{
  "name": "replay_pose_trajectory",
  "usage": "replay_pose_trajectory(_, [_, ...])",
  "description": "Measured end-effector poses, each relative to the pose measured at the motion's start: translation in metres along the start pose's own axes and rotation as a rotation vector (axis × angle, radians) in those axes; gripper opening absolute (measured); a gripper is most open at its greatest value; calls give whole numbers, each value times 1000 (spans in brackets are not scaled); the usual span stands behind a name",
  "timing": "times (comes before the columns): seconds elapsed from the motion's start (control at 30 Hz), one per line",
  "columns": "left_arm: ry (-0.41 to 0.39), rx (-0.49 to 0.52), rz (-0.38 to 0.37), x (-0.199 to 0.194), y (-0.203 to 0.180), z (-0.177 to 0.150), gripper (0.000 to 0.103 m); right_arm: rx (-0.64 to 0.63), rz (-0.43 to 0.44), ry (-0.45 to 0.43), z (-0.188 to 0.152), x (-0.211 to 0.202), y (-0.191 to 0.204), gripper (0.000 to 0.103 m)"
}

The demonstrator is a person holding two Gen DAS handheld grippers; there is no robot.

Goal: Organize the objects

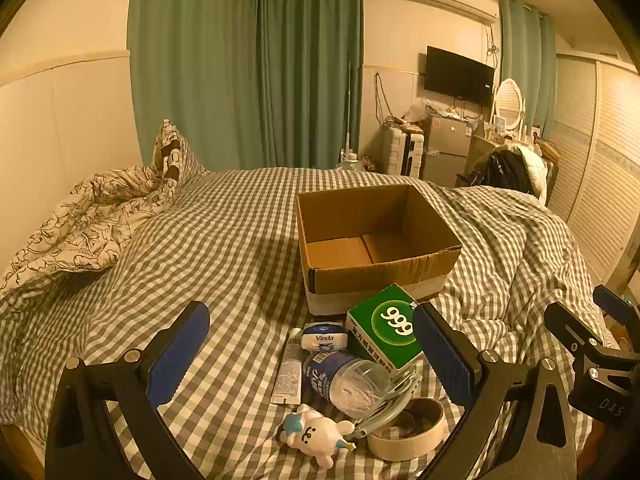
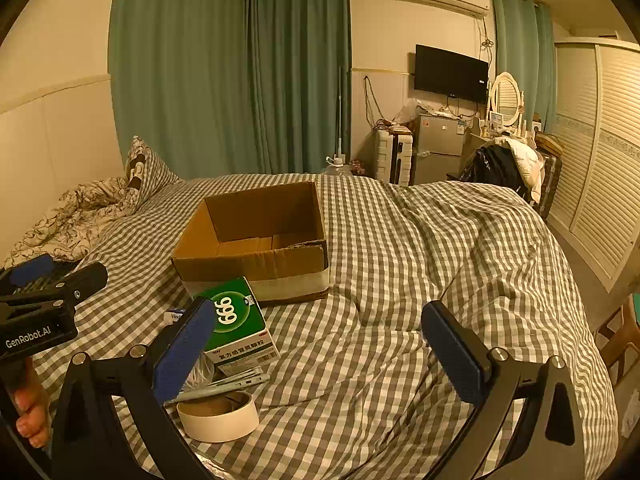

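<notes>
An open, empty cardboard box (image 1: 372, 240) (image 2: 256, 240) stands on the checked bed. In front of it lies a cluster: a green 999 medicine box (image 1: 386, 328) (image 2: 236, 320), a Vinda tissue pack (image 1: 324, 336), a white tube (image 1: 289, 372), a clear plastic bottle (image 1: 344, 380) on its side, a white plush toy (image 1: 316, 432), a grey cable (image 1: 392, 400) and a tape roll (image 1: 408, 428) (image 2: 218, 416). My left gripper (image 1: 312, 344) is open above the cluster, empty. My right gripper (image 2: 320, 344) is open and empty, right of the cluster.
The checked duvet (image 2: 400, 280) is rumpled on the right. A floral quilt (image 1: 88, 220) lies at the far left. A fridge (image 1: 446, 148), suitcase and clothes-covered chair (image 1: 508, 168) stand beyond the bed; a louvred wardrobe (image 2: 600, 180) is at the right.
</notes>
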State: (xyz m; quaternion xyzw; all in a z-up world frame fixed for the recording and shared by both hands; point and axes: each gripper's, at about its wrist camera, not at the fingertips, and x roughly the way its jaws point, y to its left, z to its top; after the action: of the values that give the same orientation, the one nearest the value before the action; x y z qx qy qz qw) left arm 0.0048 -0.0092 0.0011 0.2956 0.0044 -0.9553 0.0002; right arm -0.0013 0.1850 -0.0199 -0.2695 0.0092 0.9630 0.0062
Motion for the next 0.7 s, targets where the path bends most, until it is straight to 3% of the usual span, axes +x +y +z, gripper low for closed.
replay_pose_trajectory(0.7, [1,17,-13,-1,-7,-2,103,-7,5,-8,0,-2,1,103])
